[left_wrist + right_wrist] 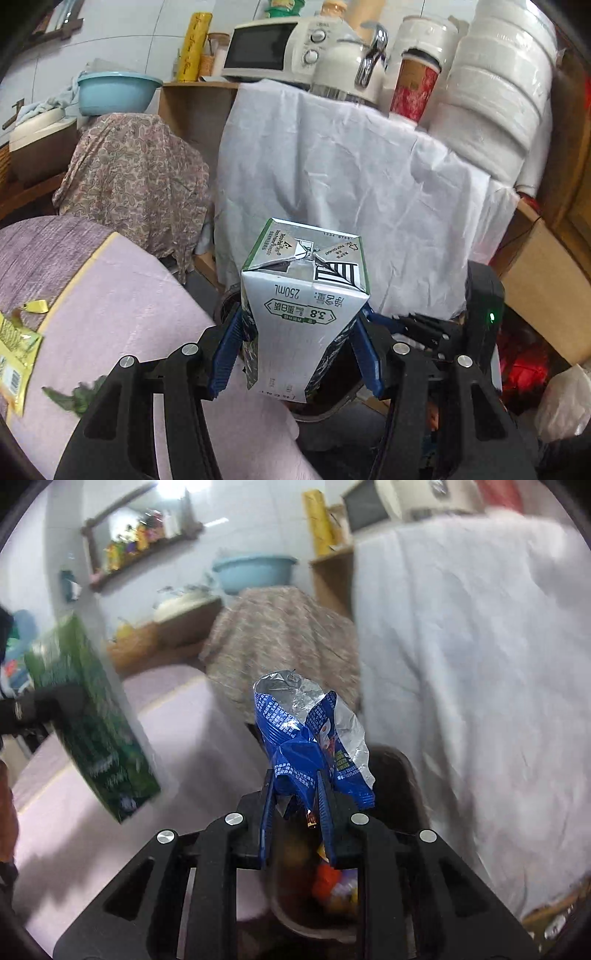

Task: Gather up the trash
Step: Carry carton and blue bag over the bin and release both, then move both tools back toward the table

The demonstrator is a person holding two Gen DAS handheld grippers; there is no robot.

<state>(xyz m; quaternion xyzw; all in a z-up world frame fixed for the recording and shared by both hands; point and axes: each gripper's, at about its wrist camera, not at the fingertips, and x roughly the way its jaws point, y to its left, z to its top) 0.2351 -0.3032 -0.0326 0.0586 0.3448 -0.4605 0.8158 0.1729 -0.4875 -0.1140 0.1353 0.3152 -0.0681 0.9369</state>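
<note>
Milk carton point(304, 306), 250 mL, green and white, held upside down with its folded base seam uppermost; it is clamped at mid-body between the blue pads of the left gripper point(295, 347), whose jaws are closed narrow against the dented carton walls. Below and behind the carton lies the dark rim of a trash bin point(332, 410), standing just beside the edge of a table covered in pale lilac cloth point(147, 314). On that cloth, at far left: a yellow wrapper point(16, 354), a small yellow scrap point(35, 306) and a green leafy scrap point(77, 397). The second gripper appears at right as a black body with a green light point(484, 306).

Right wrist view: blue snack wrapper point(310, 738) with silver foil lining, crumpled and standing upright, pinched at its lower end by the right gripper point(295, 808), jaws drawn close together on it. Directly beneath, the bin point(391, 771) contains orange, red and yellow litter, blurred. The carton point(92, 731) shows at left, tilted, green face toward the camera, above the lilac cloth.

Background: white sheet point(351, 192) draped over a shelf unit; paisley cloth point(136, 173) over a rounded object; light-blue basin point(116, 92); microwave oven point(273, 46); white kettle point(351, 66); stacked paper rolls in plastic point(498, 85)
</note>
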